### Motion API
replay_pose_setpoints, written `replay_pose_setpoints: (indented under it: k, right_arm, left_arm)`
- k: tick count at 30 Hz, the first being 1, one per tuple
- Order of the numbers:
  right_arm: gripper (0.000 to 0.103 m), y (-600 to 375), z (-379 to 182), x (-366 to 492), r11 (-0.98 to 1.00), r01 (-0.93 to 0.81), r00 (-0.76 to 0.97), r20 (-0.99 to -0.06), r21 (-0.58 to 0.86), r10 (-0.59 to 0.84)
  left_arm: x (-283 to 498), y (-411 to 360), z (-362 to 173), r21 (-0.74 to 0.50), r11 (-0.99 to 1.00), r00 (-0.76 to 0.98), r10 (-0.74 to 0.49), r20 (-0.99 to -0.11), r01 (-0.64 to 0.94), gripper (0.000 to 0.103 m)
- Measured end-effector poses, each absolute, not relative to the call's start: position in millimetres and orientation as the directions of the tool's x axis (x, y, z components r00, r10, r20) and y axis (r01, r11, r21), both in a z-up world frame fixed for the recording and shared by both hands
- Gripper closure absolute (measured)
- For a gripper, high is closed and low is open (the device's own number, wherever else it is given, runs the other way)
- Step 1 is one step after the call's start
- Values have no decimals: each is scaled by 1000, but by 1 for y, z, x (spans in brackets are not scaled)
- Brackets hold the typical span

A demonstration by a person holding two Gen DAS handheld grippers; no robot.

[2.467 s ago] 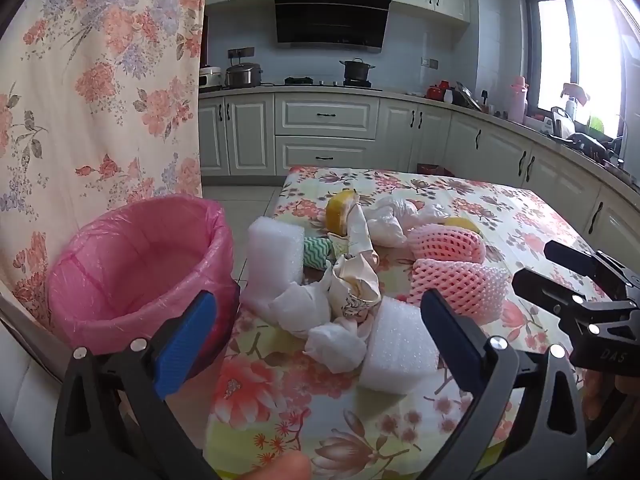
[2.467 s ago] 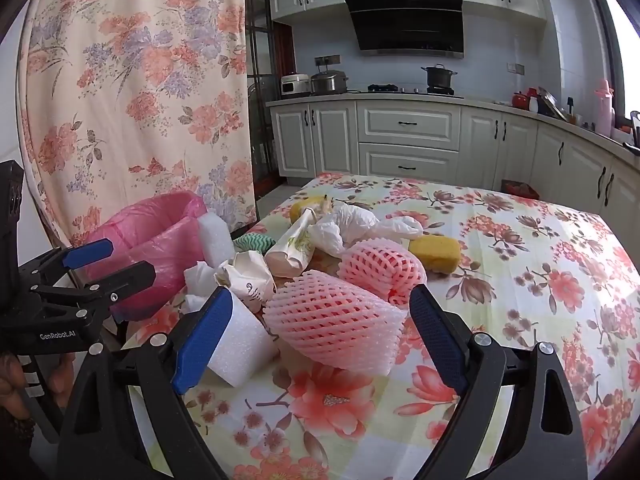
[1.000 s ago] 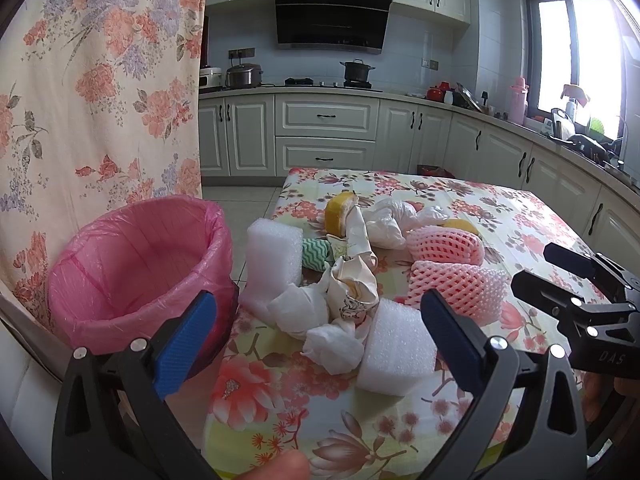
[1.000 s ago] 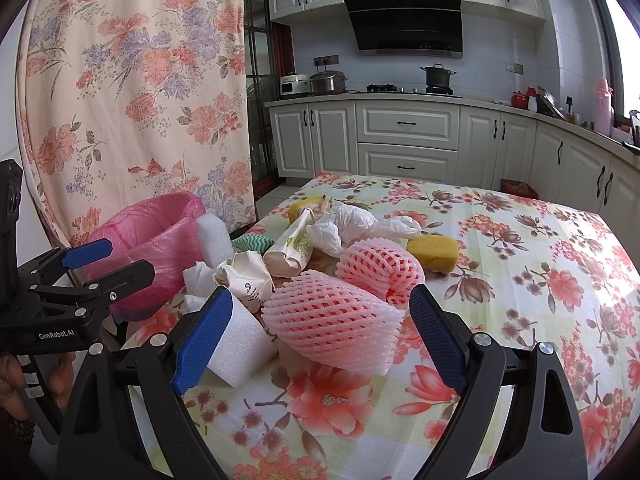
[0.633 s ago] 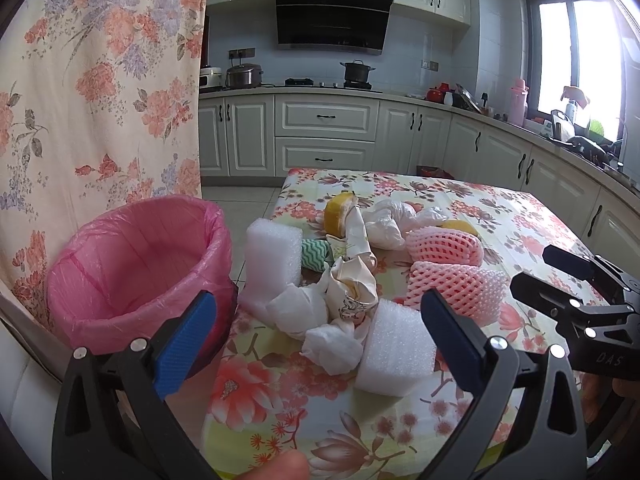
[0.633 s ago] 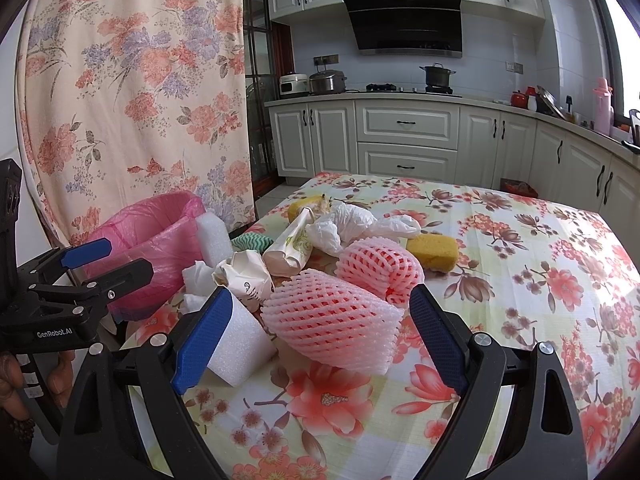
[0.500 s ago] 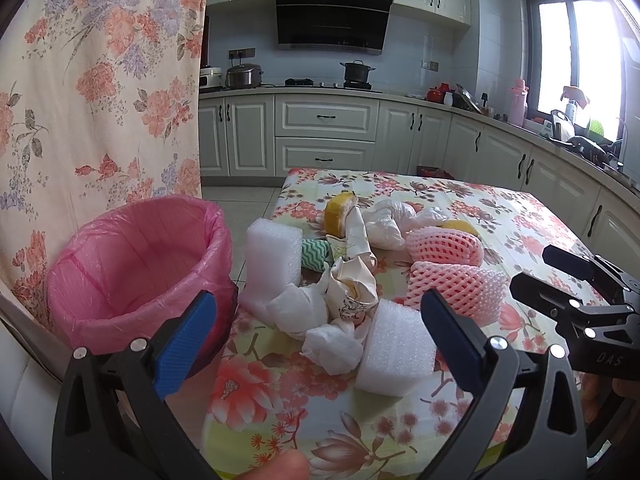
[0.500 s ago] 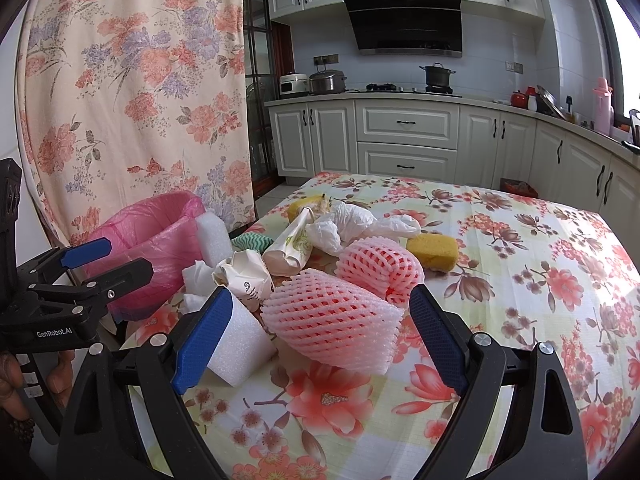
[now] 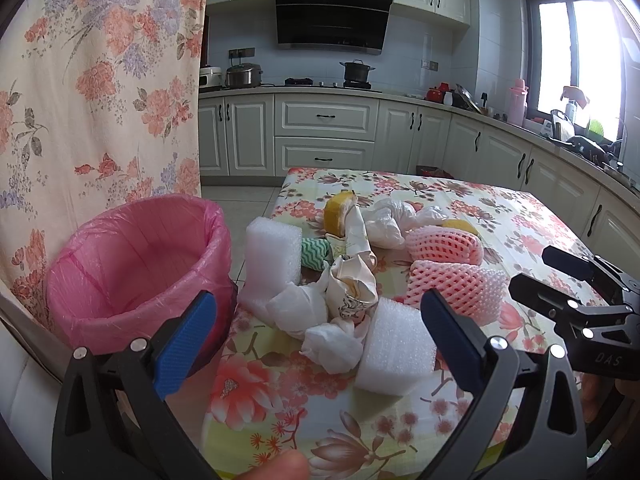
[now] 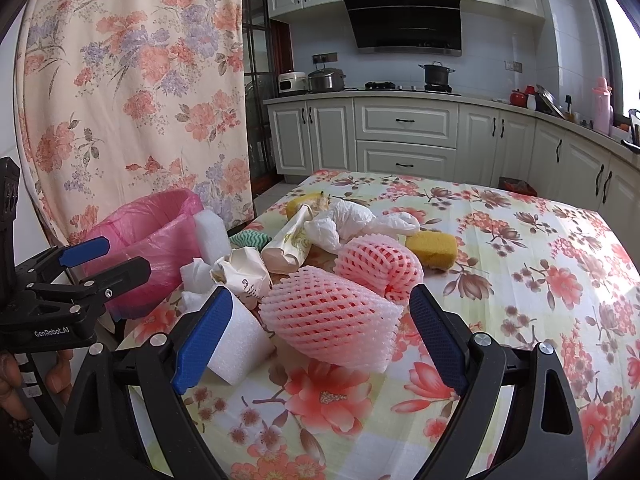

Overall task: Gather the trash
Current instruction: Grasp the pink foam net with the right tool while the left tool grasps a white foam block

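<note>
A pile of trash lies on the floral table (image 9: 520, 216): two pink foam fruit nets (image 9: 452, 284) (image 10: 332, 316), white foam blocks (image 9: 394, 352) (image 9: 272, 248), crumpled tissues (image 9: 332, 344), a crushed paper cup (image 9: 352, 280), a plastic bag (image 10: 352, 216), yellow sponges (image 10: 432, 248). A bin with a pink liner (image 9: 136, 264) stands left of the table. My left gripper (image 9: 320, 328) is open and empty, near the front foam block. My right gripper (image 10: 320, 328) is open and empty, just short of the nearer net.
A floral curtain (image 9: 100, 80) hangs at the left behind the bin. White kitchen cabinets (image 9: 328, 136) and a counter run along the back and right. Each gripper shows in the other's view, the right one (image 9: 580, 296) and the left one (image 10: 80, 268).
Almost nothing has changed. Both grippers have stayed open and hover in nearly the same place; the trash has not moved.
</note>
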State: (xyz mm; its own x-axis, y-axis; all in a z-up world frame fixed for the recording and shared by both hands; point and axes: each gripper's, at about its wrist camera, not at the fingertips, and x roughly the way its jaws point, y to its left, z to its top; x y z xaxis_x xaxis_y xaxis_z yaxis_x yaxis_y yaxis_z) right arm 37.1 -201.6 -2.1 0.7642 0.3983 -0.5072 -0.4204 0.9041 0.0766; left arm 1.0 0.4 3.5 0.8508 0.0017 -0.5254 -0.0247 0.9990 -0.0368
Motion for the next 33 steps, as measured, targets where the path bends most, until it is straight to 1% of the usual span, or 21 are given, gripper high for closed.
replay_pose_setpoints:
  k: [11,16,18,24,33]
  right_arm:
    - [18,-204,-9,40,911,-408,760,-527,68,380]
    - [18,-205,-19,48,918,-391,743,-568,61,354]
    - [18,-205,-24,53,919,-390,734,-584,53,346]
    - [18,-196,-35,67,907,-421,706,-618,28,346]
    - [19,-184,-44,88,893,-449,675,-647,22,355]
  left_arm:
    - [2,7,-2,-50,998,842,3,-540,-36,4]
    - [5,13,-12,-72,997,818,-11,-575,-37,4]
    - [6,12,-16,-59,998,813,-3,-582,-38,4]
    - [9,12,-27,-72,997,790,-22,-612,-28,4]
    - [10,14,-28,-98,995,786,-61,-615,0,5]
